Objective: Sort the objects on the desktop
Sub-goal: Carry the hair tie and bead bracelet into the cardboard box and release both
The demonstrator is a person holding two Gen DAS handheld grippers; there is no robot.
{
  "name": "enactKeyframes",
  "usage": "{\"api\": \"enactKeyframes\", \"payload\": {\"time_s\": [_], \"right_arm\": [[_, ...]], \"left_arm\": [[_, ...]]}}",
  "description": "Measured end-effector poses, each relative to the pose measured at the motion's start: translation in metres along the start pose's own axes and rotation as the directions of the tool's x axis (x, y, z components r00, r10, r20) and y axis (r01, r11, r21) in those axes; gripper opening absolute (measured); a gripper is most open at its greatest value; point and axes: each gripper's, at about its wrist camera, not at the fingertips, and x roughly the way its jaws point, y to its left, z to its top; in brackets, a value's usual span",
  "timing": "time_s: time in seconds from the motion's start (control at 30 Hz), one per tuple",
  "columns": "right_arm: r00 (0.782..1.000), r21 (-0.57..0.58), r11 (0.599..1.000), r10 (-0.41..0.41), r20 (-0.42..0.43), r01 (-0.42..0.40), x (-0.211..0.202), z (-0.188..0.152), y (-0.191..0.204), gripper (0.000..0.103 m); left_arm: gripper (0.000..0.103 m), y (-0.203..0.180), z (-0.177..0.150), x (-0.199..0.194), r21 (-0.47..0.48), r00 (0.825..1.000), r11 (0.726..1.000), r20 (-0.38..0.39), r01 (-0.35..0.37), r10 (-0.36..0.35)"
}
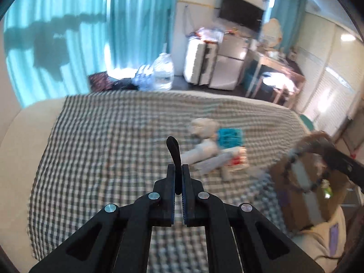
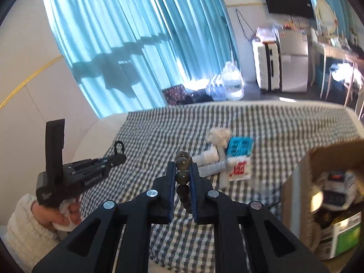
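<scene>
My left gripper (image 1: 178, 168) is shut on a small black loop-shaped clip (image 1: 174, 152), held above the checked cloth (image 1: 102, 147). It also shows in the right wrist view (image 2: 118, 157), far left. My right gripper (image 2: 183, 166) is shut on a dark bead bracelet (image 2: 182, 175), held above the cloth left of the cardboard box (image 2: 300, 195). In the left wrist view the bracelet (image 1: 295, 173) hangs over the box (image 1: 286, 186). A small pile lies mid-cloth: white rolls (image 2: 211, 157), a blue packet (image 2: 240, 146), a red-and-white packet (image 2: 238, 170).
The box holds several cartons and packets (image 2: 336, 186). The cloth covers a cream bed or sofa (image 2: 95, 132). Beyond it are blue curtains (image 2: 136, 34), plastic bags on the floor (image 2: 229, 82), white suitcases (image 2: 268, 63) and a desk (image 2: 336, 52).
</scene>
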Motion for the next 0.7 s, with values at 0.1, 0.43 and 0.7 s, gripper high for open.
{"api": "enactKeyframes", "payload": {"time_s": [0.1,0.43,0.7], "right_arm": [[0.999,-0.024,0.999,-0.033,0.034,0.034,-0.039,0.009,-0.007,0.011],[0.973,0.005,0.975,-0.224,0.058,0.224,-0.12,-0.004,-0.081,0.011],[0.955,0.145,0.944,-0.296,-0.022,0.296,-0.125,-0.03,-0.175,0.012]], "left_arm": [[0.004,-0.047,0.008,-0.025,0.038,0.995,0.995,0.018,0.095,-0.096],[0.005,-0.22,0.003,-0.031,0.218,0.943,0.917,-0.079,0.334,-0.324],[0.008,-0.29,-0.025,0.025,0.265,0.916,0.883,-0.224,0.386,-0.333]]}}
